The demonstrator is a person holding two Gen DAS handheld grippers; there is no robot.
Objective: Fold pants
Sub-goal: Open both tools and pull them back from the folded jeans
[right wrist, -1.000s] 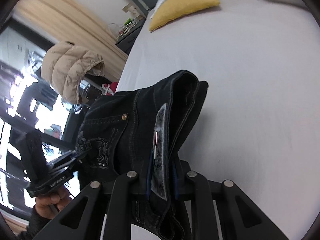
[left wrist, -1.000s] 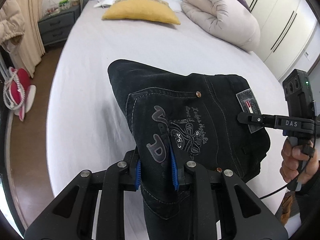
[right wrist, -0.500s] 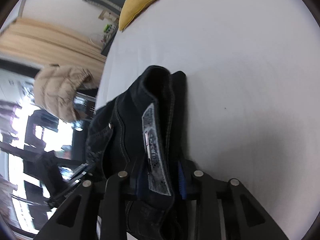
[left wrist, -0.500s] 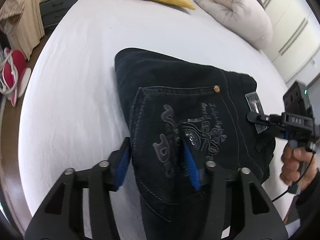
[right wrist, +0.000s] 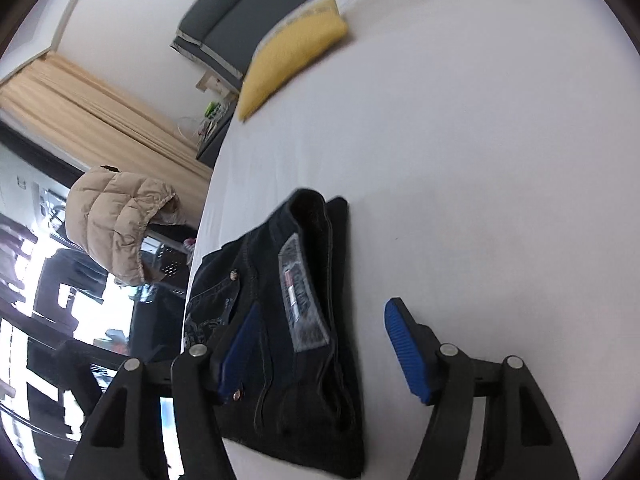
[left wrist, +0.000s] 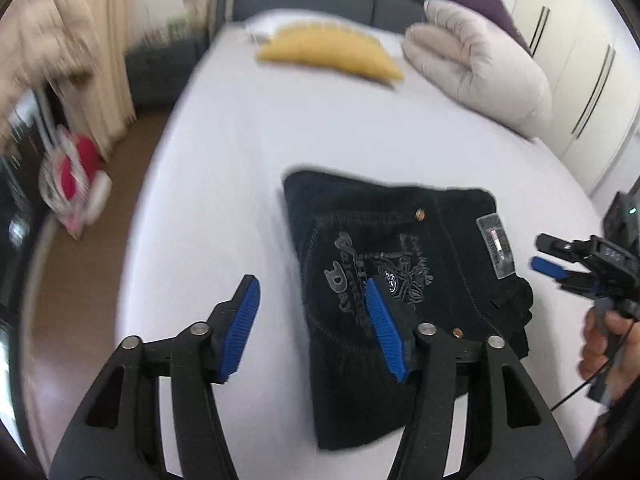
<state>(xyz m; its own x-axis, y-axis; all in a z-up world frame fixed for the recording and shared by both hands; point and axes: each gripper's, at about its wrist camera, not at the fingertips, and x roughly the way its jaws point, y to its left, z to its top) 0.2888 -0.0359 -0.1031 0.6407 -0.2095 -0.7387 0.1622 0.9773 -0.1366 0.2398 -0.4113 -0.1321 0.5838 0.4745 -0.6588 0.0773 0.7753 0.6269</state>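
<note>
The black jeans point(left wrist: 400, 264) lie folded into a compact rectangle on the white bed sheet point(left wrist: 240, 160), back pocket embroidery and grey waistband patch facing up. My left gripper point(left wrist: 312, 320) is open and empty, just above the jeans' near left edge. My right gripper point(right wrist: 320, 344) is open and empty, its fingers straddling the waistband end of the jeans point(right wrist: 296, 320). The right gripper also shows at the right edge of the left wrist view point(left wrist: 560, 264), clear of the fabric.
A yellow pillow point(left wrist: 332, 54) and a rolled beige duvet point(left wrist: 476, 68) lie at the head of the bed. A beige puffer jacket point(right wrist: 120, 220) hangs beyond the bed's left edge, above red slippers point(left wrist: 76, 176) on the floor. White wardrobes point(left wrist: 592, 80) stand on the right.
Both grippers opened and let go of the jeans, then pulled back. The jeans dropped from a raised fold to lying flat on the bed.
</note>
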